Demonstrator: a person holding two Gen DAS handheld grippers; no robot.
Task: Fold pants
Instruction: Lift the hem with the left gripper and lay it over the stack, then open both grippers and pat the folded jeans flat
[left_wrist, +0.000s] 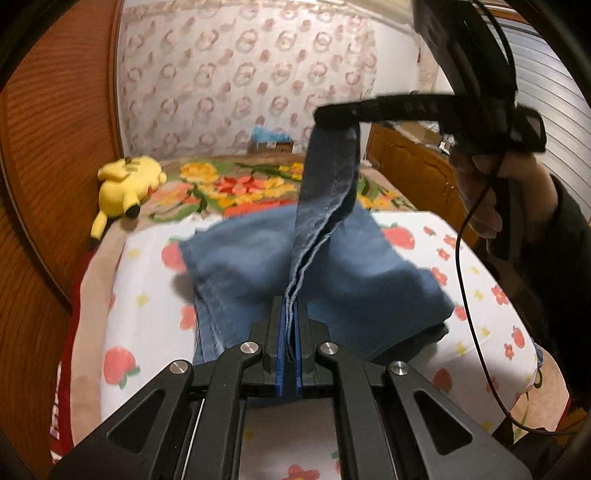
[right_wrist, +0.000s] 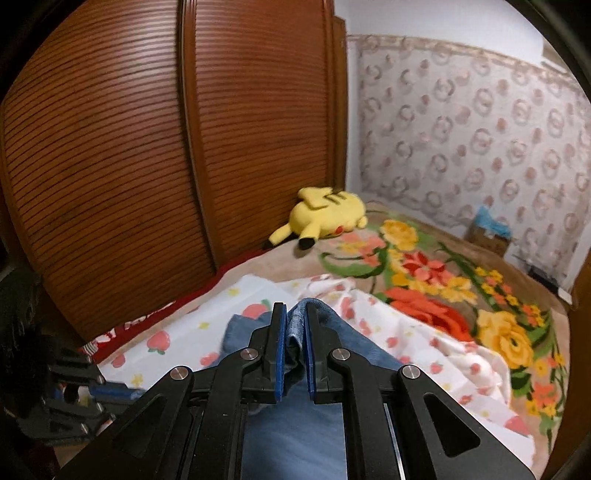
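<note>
Blue denim pants (left_wrist: 258, 258): bulk lies in a heap on the white strawberry-print sheet (left_wrist: 147, 266) spread over the bed; one edge is lifted clear of the heap and strung between the two tongs.

Far left: brown slatted wooden wardrobe doors (right_wrist: 110, 147) along the bedside. Yellow plush toy (left_wrist: 127, 184) on the beige floral blanket (left_wrist: 236, 184), well apart from the pants, out of the working area.

Centre: left tongs (left_wrist: 290, 325) nearly closed, blue pads pinching a stitched denim edge, several layers thick. From there the hem runs upward in a taut strip.

Right: right tongs (left_wrist: 338, 114) clamped on the upper end of that strip, held raised above the bed by a person's hand (left_wrist: 480, 188). The right wrist view confirms a bunched fold of denim gripped between the narrow pads (right_wrist: 281, 343).

Progress, judged:
- Heap shows stacked layers at its left edge, so legs are probably already laid one on the other; not certain, picture blurred.
- Current step: a fold in flight, gripped edge lifted and not yet laid down.
- Left: carry the edge across, lay it flat, release, smooth; possibly one more fold.
- Final compact shape not reached.
</note>
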